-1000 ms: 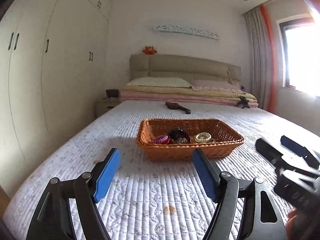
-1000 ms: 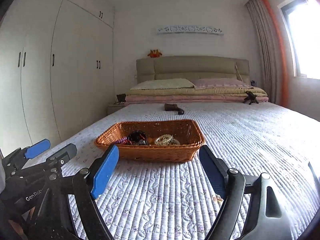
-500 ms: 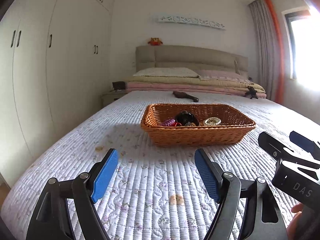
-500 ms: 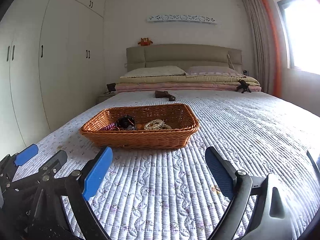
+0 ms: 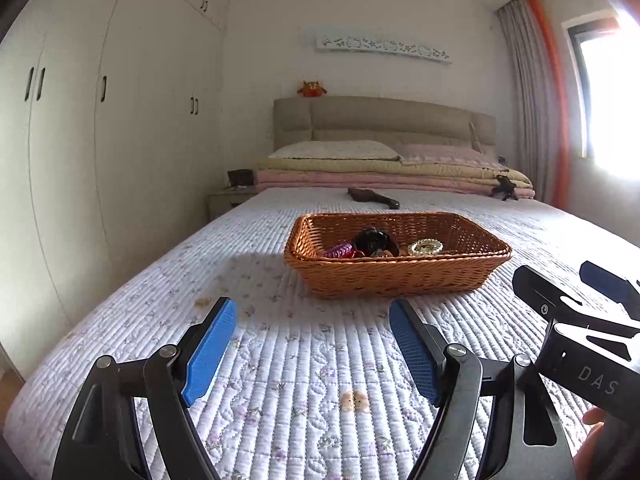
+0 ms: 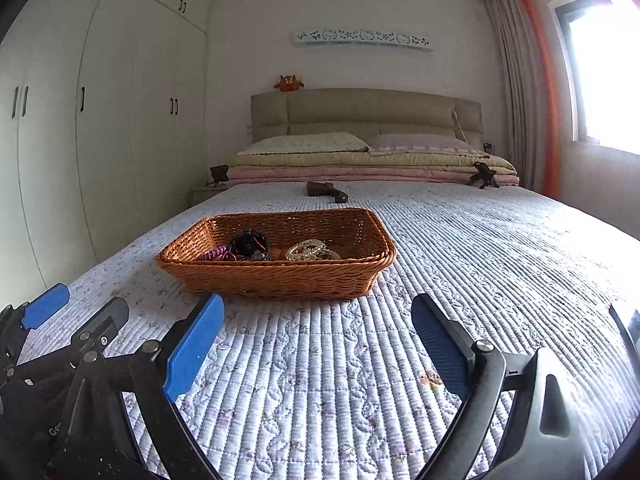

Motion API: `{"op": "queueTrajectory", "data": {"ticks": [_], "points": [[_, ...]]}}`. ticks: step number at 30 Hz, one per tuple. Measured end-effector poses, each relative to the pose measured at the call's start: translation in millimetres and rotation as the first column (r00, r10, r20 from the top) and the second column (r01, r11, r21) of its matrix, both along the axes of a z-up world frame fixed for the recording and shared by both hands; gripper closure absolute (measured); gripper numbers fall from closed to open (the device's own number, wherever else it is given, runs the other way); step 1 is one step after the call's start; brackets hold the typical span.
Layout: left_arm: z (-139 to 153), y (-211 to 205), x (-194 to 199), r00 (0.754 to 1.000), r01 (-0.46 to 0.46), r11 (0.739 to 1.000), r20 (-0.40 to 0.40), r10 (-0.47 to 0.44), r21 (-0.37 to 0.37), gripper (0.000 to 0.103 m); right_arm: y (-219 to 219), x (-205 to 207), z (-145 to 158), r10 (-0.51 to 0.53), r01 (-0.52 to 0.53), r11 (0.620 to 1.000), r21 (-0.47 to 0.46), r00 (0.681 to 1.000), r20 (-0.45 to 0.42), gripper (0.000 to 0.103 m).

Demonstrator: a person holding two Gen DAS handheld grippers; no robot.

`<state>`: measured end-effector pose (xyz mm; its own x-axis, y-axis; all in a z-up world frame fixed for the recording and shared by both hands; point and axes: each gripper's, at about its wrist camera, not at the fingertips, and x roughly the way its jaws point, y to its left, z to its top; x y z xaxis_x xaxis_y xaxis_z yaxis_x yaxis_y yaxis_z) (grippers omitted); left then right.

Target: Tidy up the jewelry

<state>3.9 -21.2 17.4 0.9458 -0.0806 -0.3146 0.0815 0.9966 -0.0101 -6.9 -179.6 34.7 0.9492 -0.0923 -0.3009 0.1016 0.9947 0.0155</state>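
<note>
A brown wicker basket [image 5: 400, 276] [image 6: 276, 276] sits on the quilted bed. It holds a purple spiral hair tie [image 5: 338, 249] [image 6: 214, 255], a black round piece [image 5: 374, 240] [image 6: 250, 243] and a pale beaded bracelet [image 5: 425, 247] [image 6: 306, 249]. My left gripper [image 5: 312, 314] is open and empty, low over the quilt just short of the basket. My right gripper [image 6: 318, 314] is open and empty, also short of the basket, beside the left one.
A dark brush-like object [image 5: 372, 197] [image 6: 326, 191] lies on the quilt beyond the basket. Folded blankets and pillows [image 5: 392, 172] are stacked at the headboard. White wardrobes [image 5: 100, 140] line the left wall. A window [image 6: 600, 72] is at the right.
Both grippers have come closer to the basket and dropped lower over the quilt. Both stay open and empty.
</note>
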Motion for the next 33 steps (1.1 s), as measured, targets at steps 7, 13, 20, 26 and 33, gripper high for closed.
{"op": "queueTrajectory", "data": {"ticks": [7, 13, 20, 26, 33], "points": [[0.4, -1.5, -0.7, 1.000, -0.001, 1.000, 0.000, 0.001, 0.002, 0.023, 0.5, 0.2, -0.2, -0.001, 0.001, 1.000, 0.001, 1.000, -0.004, 0.007], [1.4, -2.0, -0.9, 1.000, -0.003, 1.000, 0.003, 0.003, 0.003, 0.023, 0.3, 0.1, -0.4, 0.001, -0.001, 1.000, 0.004, 1.000, -0.005, 0.006], [1.9, -0.1, -1.5, 1.000, -0.007, 1.000, 0.004, 0.007, 0.001, 0.023, 2.0, 0.3, -0.2, -0.001, 0.001, 1.000, 0.001, 1.000, -0.006, 0.006], [2.2, 0.5, -0.2, 1.000, -0.007, 1.000, -0.001, 0.007, 0.001, 0.023, -0.3, 0.1, 0.4, -0.003, 0.003, 1.000, 0.012, 1.000, -0.004, 0.006], [1.7, 0.9, 0.7, 1.000, -0.006, 1.000, -0.003, 0.006, 0.001, 0.023, 0.2, 0.5, 0.3, -0.004, 0.004, 1.000, 0.012, 1.000, -0.004, 0.006]]}}
